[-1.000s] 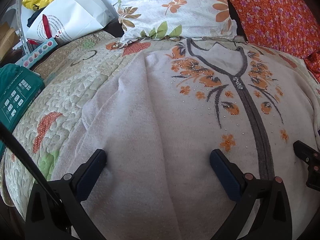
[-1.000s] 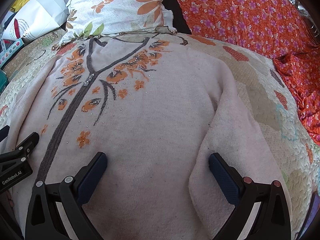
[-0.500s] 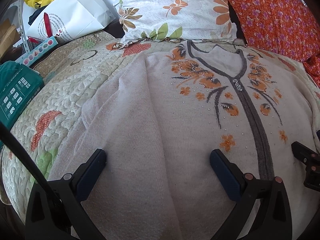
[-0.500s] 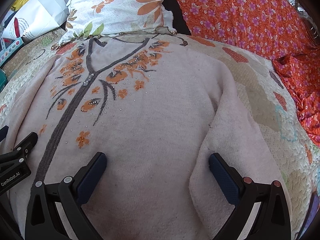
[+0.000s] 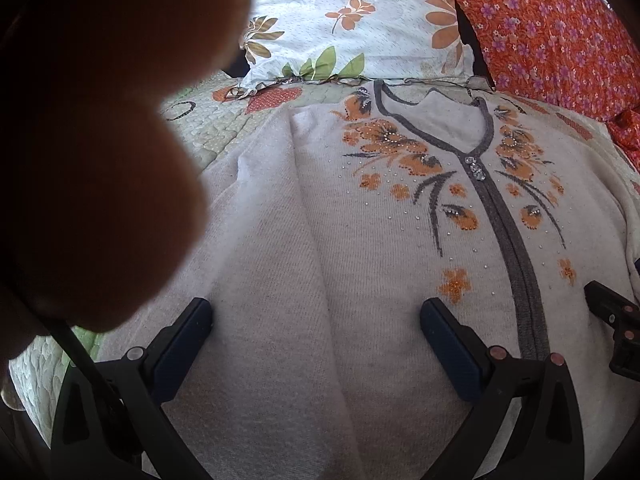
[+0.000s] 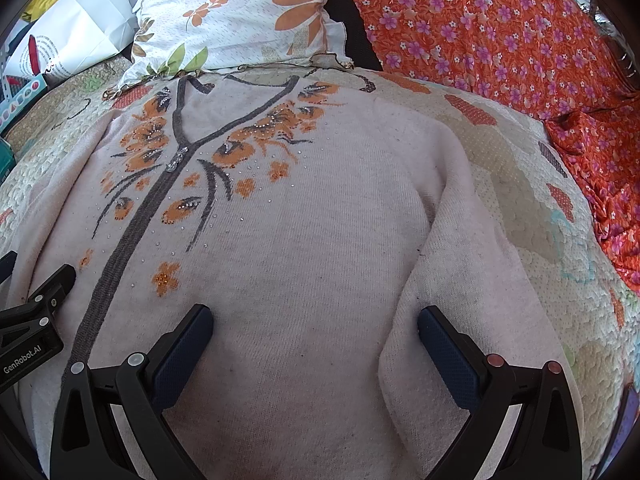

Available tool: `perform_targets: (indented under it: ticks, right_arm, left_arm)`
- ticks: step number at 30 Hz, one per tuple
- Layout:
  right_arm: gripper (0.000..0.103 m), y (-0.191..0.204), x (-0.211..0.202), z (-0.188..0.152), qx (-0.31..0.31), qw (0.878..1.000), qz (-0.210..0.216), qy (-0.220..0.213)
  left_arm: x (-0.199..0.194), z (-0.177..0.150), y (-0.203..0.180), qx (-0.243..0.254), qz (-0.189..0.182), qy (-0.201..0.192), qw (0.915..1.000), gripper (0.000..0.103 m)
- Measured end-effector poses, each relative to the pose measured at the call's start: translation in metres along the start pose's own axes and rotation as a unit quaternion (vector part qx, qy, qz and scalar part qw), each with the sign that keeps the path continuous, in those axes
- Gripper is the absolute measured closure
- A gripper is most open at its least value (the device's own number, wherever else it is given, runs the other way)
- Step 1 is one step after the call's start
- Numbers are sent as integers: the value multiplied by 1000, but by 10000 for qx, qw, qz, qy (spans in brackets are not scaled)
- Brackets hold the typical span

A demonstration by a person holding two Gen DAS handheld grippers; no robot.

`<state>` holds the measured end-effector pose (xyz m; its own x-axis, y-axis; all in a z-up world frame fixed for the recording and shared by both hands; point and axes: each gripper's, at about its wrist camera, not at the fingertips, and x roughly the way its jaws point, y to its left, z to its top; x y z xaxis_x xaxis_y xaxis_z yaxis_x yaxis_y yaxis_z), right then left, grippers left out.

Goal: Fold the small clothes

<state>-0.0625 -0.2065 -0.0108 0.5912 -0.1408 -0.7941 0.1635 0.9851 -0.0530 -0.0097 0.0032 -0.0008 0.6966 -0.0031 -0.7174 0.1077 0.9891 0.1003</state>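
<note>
**A:** left wrist view first. Biggest thing: a dark, blurry brownish blob (image 5: pixel 92 140) sits right up against the lens and eats the whole upper-left of the shot. Can't tell what it is. Past it, the left gripper (image 5: pixel 316 316) has its jaws spread wide with nothing between them, poised over the pale knit cardigan (image 5: pixel 320 248), which lies face up and spread flat on the bed. Grey placket (image 5: pixel 516 252) runs down the front, orange flower pattern either side. A bit of the other gripper pokes in at the right edge.

**B:** what's around it?

**A:** floral pillow (image 5: pixel 352 24) at the head end, just touching the cardigan's collar, and an orange flowered cloth (image 5: pixel 560 28) to its right. Quilted bedspread (image 5: pixel 208 128) shows under the left sleeve.

**B:** and the right wrist view?

**A:** way cleaner, nothing blocking. Right gripper (image 6: pixel 316 316) also has its jaws wide apart and empty, over the cardigan's lower right half. The right sleeve (image 6: pixel 460 264) lies along the body, with a fold line between them. Same pillow at the top, a white bag (image 6: pixel 80 28) and some boxes off to the far left, orange cloth heaped along the right side. Plenty of bare quilt between the sleeve and that cloth. The left gripper's body shows at the left edge, over the cardigan's hem area.
</note>
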Motion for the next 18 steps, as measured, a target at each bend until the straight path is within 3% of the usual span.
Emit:
perform_targets:
  ticks: [18]
  right_arm:
    - [0,0,0,0,2,10000,1,-4]
  left_arm:
    - [-1,0,5,-31,-36,2,10000,0]
